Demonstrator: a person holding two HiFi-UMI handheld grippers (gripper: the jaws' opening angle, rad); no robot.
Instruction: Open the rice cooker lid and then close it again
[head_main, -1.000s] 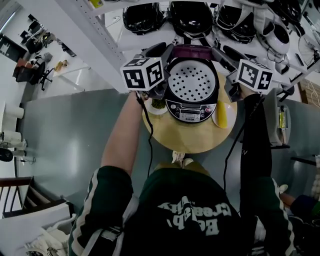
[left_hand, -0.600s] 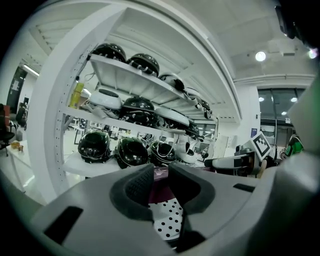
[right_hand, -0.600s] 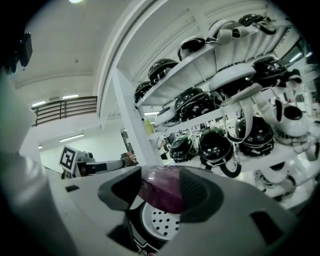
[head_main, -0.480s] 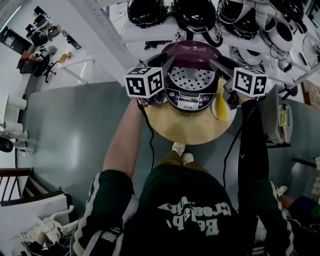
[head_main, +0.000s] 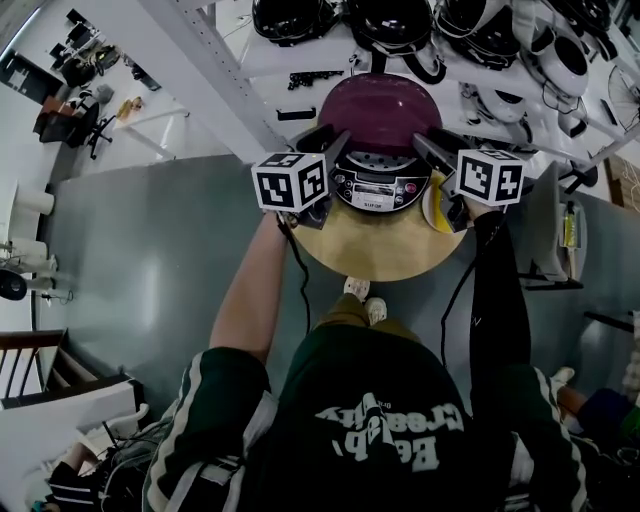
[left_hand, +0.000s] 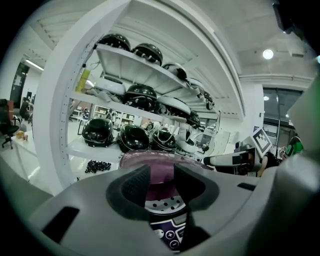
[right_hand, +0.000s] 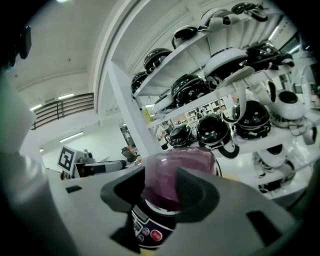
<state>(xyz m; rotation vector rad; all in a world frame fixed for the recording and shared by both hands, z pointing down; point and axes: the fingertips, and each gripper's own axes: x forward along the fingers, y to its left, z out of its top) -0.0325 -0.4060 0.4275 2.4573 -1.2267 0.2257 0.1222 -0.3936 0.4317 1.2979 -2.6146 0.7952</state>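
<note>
Cooker (head_main: 380, 188) on table (head_main: 380, 258), purple lid (head_main: 380, 108) part-raised – rigid, hinged, smooth dome, probably light, best pushed at front rim – left gripper (head_main: 322, 150) just opening, right gripper (head_main: 432, 150) just closing, both flanking it, jaws apart, nothing between.

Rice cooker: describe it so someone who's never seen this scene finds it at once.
Start at the white shelving stacked with black helmets; a round wooden table stands before it. The rice cooker sits on that table: the only purple-lidded thing, with a front button panel.
</note>
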